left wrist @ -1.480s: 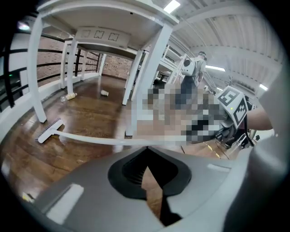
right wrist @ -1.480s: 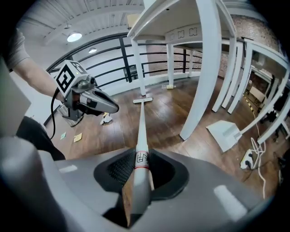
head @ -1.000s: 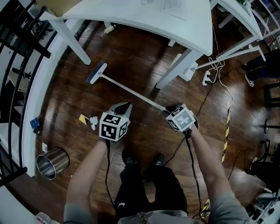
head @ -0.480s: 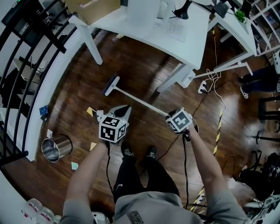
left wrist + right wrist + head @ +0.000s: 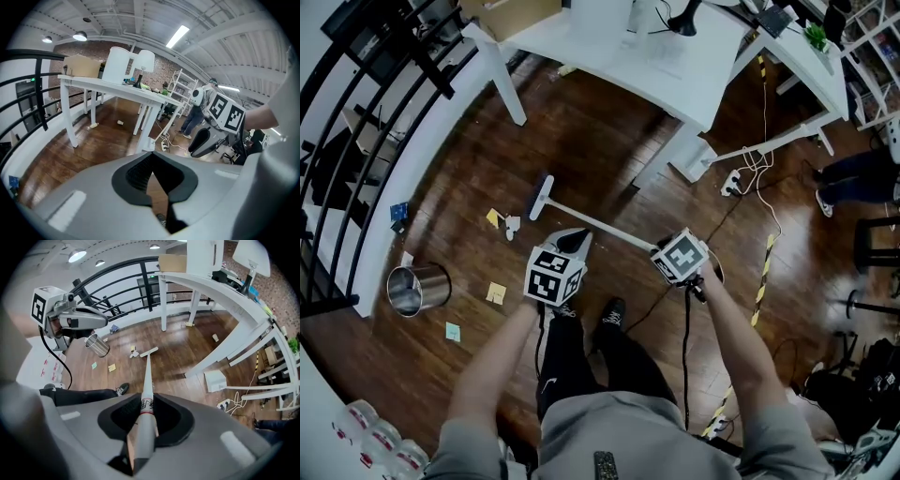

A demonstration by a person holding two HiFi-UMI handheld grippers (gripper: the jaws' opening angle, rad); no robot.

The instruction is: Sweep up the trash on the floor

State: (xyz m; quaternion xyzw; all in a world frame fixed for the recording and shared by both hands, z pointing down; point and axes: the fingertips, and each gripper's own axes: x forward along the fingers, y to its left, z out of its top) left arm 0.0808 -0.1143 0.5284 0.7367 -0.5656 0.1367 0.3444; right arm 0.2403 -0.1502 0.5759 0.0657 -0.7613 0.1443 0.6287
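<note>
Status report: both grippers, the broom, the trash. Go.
Left hand-held gripper shut, empty. Right hand-held gripper just tightened on broom handle. Paper scraps beside broom head, nothing between; more by metal bin.

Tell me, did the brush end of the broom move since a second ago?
Yes. The broom head has slid away from the white table leg and closer to the paper scraps on the floor.

Broom handle (image 5: 600,225) top end hidden behind right claw (image 5: 677,257); floor scraps (image 5: 512,224) too small to ID.
</note>
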